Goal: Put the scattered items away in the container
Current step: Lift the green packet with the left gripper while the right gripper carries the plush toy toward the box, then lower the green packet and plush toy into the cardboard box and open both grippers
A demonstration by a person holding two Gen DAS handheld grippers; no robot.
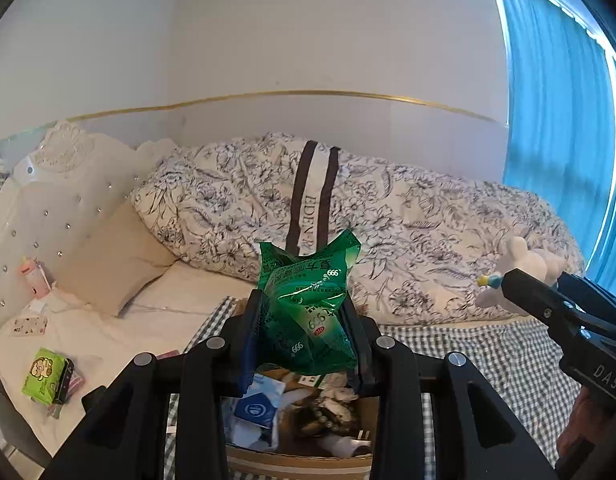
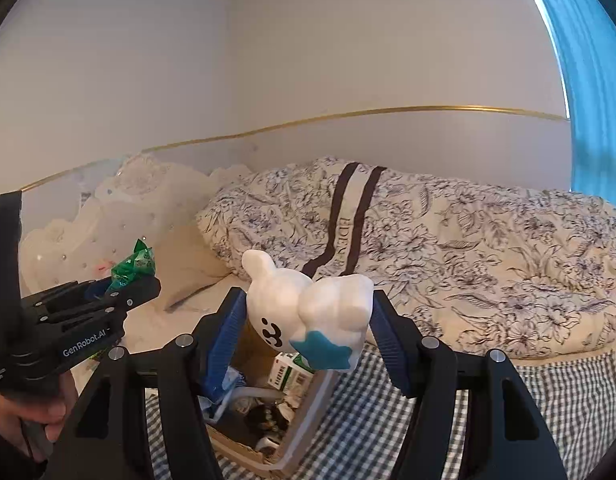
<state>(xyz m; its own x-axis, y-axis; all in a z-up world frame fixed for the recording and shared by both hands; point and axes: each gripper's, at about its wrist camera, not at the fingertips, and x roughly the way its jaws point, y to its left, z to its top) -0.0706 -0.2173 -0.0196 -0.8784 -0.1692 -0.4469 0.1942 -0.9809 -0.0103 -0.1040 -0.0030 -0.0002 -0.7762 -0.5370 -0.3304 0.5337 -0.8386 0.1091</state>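
My left gripper point(image 1: 304, 312) is shut on a crinkled green plastic packet point(image 1: 308, 308), held above an open cardboard box point(image 1: 300, 460) that holds several small items. In the right wrist view the same packet point(image 2: 134, 266) shows at the left gripper's tip point(image 2: 128, 284). My right gripper point(image 2: 306, 312) is shut on a white plush toy point(image 2: 308, 312) with a blue star patch, held over the box's point(image 2: 296, 444) right side. In the left wrist view that toy point(image 1: 523, 268) appears at the far right, in the right gripper point(image 1: 511, 280).
The box stands on a checked blue-and-white cloth point(image 1: 487, 360) on a bed. A floral duvet point(image 1: 387, 220) lies bunched behind it. A green carton point(image 1: 48, 374), a small patterned case point(image 1: 30, 326) and a pink bottle point(image 1: 34, 278) lie at the left by the tufted headboard point(image 1: 48, 200).
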